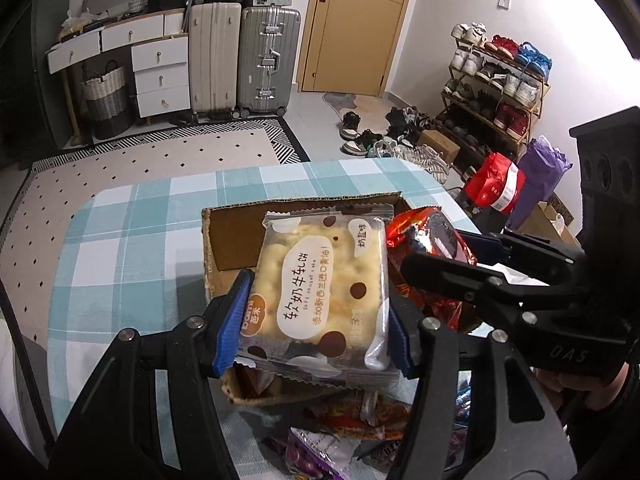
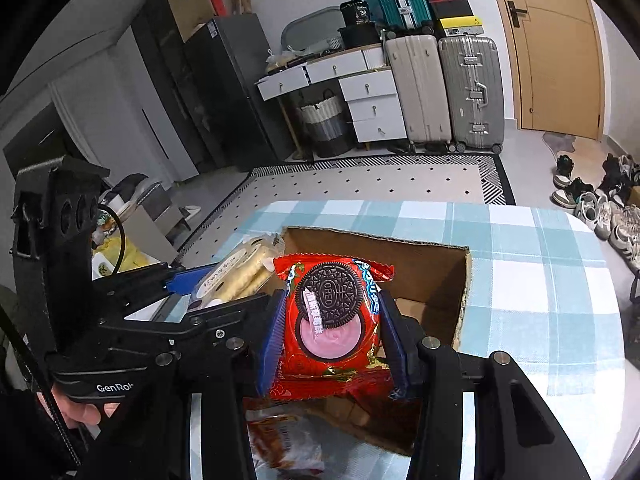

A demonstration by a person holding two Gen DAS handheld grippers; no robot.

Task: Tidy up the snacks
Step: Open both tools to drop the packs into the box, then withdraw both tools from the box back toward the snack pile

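Two snack packs held over a cardboard box

Left wrist view: the left claw clamps a cracker pack above the box on the checked worktop. Right wrist view: the right claw pinches a red Oreo pack over the box's open top.

A table covered in a blue-and-white checked cloth carried an open cardboard box near its middle. Loose snack packets lay on the cloth at the near edge, just beside the box's near wall, in red, orange and purple wrappers.
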